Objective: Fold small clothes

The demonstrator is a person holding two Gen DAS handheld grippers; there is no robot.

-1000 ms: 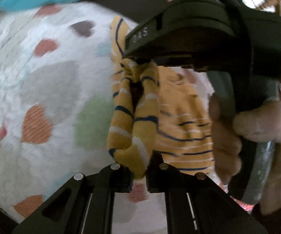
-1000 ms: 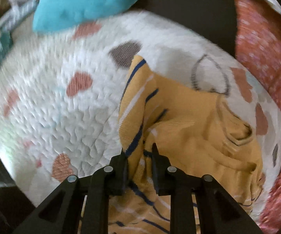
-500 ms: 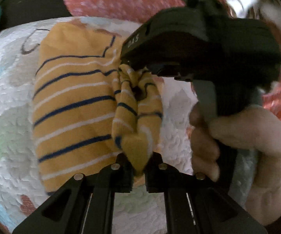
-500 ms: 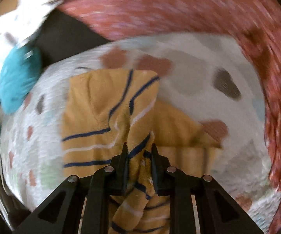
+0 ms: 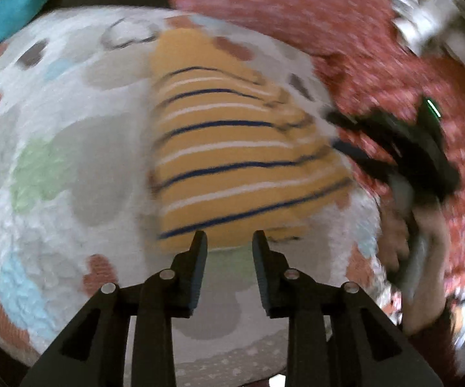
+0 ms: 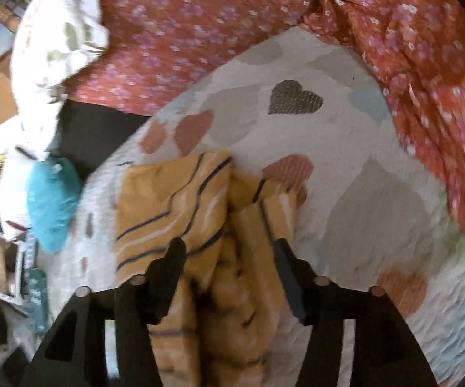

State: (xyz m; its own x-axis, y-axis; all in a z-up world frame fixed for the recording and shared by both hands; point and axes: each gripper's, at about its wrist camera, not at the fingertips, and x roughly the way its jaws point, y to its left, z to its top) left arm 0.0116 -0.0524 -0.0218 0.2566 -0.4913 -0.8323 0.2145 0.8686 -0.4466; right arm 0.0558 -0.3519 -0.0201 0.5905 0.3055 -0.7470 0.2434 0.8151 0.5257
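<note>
A small yellow garment with navy and white stripes [image 5: 232, 161] lies folded on a white quilt with heart patches [image 5: 71, 129]. My left gripper [image 5: 229, 242] is open and empty, just short of the garment's near edge. My right gripper [image 6: 229, 248] is open above the garment [image 6: 174, 200], with the cloth lying loose between its fingers. In the left wrist view the right gripper [image 5: 338, 132] shows at the garment's right edge, held by a hand.
A red floral cloth [image 6: 232, 16] lies beyond the quilt [image 6: 361, 177]. A teal garment [image 6: 51, 206] sits at the quilt's left side, and also shows in the left wrist view [image 5: 9, 16]. A white patterned cloth [image 6: 61, 32] lies at the far left.
Both grippers have opened and let go of the striped garment. It has dropped flat onto the quilt, folded over. Both grippers have drawn back from it.
</note>
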